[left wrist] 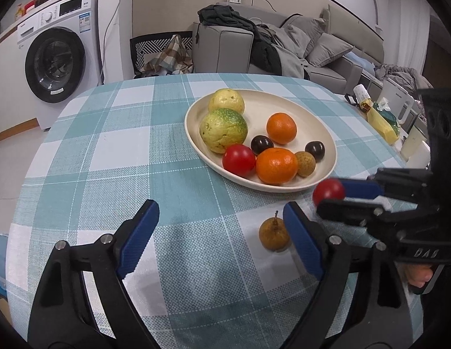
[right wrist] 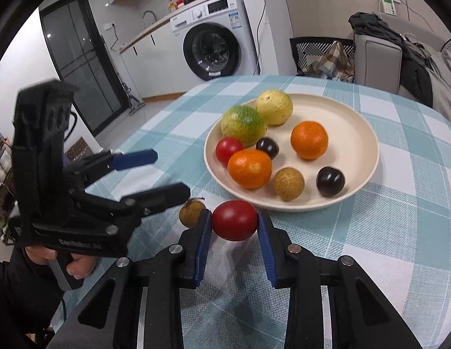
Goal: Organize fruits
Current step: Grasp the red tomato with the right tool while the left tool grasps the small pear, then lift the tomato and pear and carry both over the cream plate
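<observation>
The desk [right wrist: 414, 203], covered in a checked cloth, is carrying a cream plate [right wrist: 356, 133] filled with fruit. The left claw [left wrist: 221, 232] is gaping wide above the cloth, empty, with a small brown fruit [left wrist: 273, 234] lying just beside its right finger. The right claw [right wrist: 234, 222] is pinching a red tomato [right wrist: 234, 219] near the plate's rim.

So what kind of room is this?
Most likely a small home's open living space: a washing machine beside a kitchen counter, a grey sofa, and a dining table.
</observation>
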Motion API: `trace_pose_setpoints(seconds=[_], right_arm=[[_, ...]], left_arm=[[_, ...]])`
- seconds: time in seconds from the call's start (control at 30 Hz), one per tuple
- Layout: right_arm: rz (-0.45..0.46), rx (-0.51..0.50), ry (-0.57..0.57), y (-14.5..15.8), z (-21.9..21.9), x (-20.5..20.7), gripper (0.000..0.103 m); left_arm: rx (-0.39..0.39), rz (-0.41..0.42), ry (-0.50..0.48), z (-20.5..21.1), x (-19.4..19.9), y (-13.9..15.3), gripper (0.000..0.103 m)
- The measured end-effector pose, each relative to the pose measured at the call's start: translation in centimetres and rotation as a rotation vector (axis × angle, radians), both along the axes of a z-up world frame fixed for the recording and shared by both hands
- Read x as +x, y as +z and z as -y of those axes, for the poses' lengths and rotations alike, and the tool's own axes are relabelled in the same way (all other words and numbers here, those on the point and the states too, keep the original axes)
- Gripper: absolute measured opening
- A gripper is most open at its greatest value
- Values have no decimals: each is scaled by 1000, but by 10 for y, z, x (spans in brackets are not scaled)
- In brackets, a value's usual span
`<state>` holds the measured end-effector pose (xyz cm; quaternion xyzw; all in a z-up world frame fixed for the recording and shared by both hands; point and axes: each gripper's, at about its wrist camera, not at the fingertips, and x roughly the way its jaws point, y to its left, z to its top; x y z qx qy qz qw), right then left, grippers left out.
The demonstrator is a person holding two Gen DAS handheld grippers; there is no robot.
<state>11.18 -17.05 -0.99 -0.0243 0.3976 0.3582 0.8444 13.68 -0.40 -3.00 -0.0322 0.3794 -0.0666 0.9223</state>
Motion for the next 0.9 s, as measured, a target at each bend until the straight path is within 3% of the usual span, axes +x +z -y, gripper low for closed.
trace_pose_setpoints(seconds=[0.27,0.43,0.73,0.9], right_arm=[[60,85,-32,16,9,-2,33],[65,96,-42,19,10,-2,33],[59,90,-46,17,10,-2,33],[60,85,-49,16,10,-2,33]], left_arm=[[-13,-40,-80,12,-1,-6,75],[8,-61,-141,26,-3,-9,54],[3,-80,-202,36,-7,-12,27],[0,-83,-210,36,-7,-12,23]])
